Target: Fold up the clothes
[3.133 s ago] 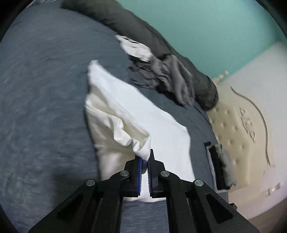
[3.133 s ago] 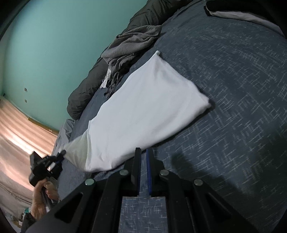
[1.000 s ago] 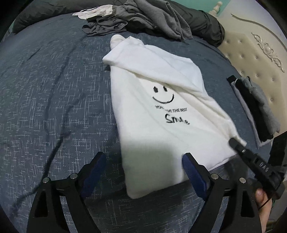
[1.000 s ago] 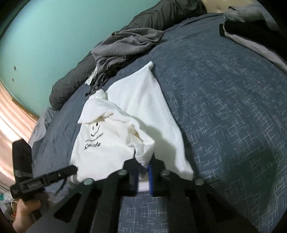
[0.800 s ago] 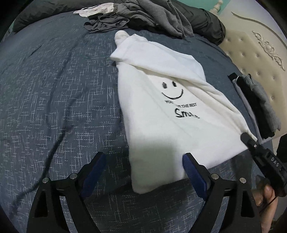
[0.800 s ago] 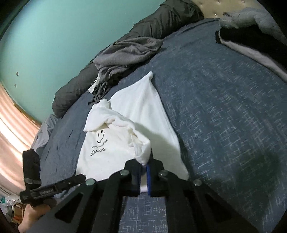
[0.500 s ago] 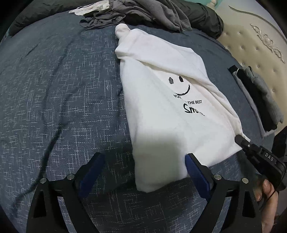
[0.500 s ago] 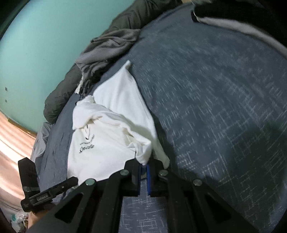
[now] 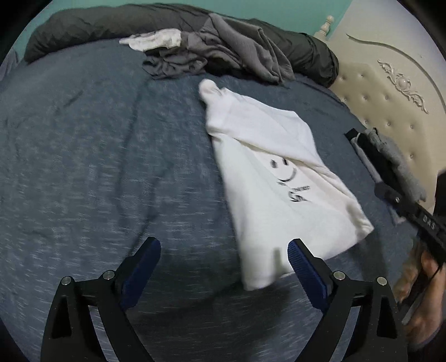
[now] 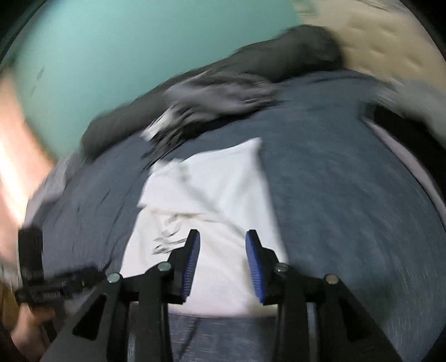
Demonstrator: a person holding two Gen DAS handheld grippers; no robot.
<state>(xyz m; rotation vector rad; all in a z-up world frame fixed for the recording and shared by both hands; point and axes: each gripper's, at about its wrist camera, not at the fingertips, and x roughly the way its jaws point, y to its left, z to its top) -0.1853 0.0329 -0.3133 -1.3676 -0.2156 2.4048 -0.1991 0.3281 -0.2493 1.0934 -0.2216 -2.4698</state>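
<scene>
The bed is covered by a dark blue-grey sheet with a fine pale fleck. A white shirt lies folded on it, flat, print side up — a smiley face and some lettering. Beyond the shirt, toward the far edge of the bed, a heap of grey clothes sits crumpled, with a small white piece beside it — all against a long dark rolled quilt. Right of the shirt, near the cream headboard, a stack of folded black and grey garments rests.
</scene>
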